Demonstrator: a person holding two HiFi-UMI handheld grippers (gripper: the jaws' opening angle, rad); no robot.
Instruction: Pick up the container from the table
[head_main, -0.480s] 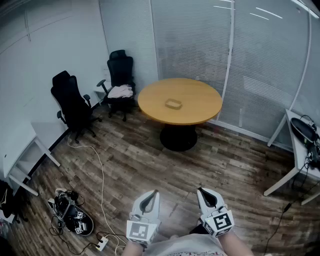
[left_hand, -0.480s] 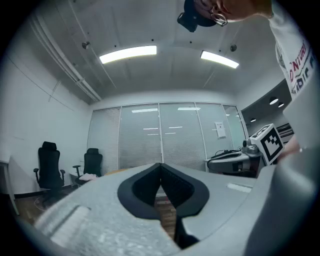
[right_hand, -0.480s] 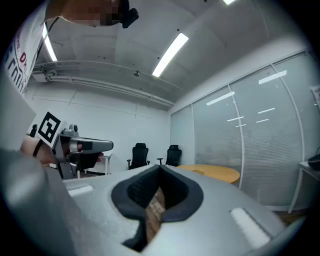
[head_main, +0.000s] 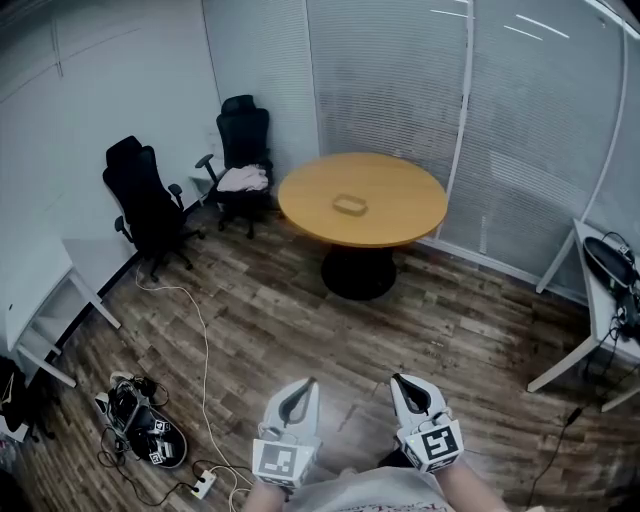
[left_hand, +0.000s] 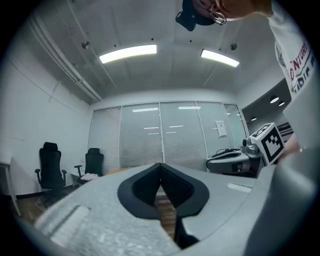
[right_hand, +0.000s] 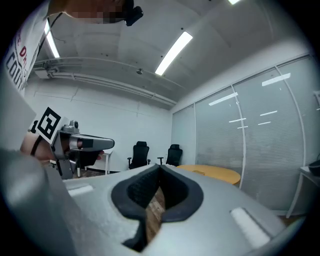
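Office chairs: parked by the left wall, well apart from the task's thing.
Left claw: jaws together, empty; carried level and low at the person's body, probably because no reach has begun.
Container: small shallow tray near the middle of the round worktop, untouched, well apart from both claws.
Right claw: jaws together, empty, level.
Views: only the head view shows the container clearly on the worktop; each claw's own view confirms its closed tips.
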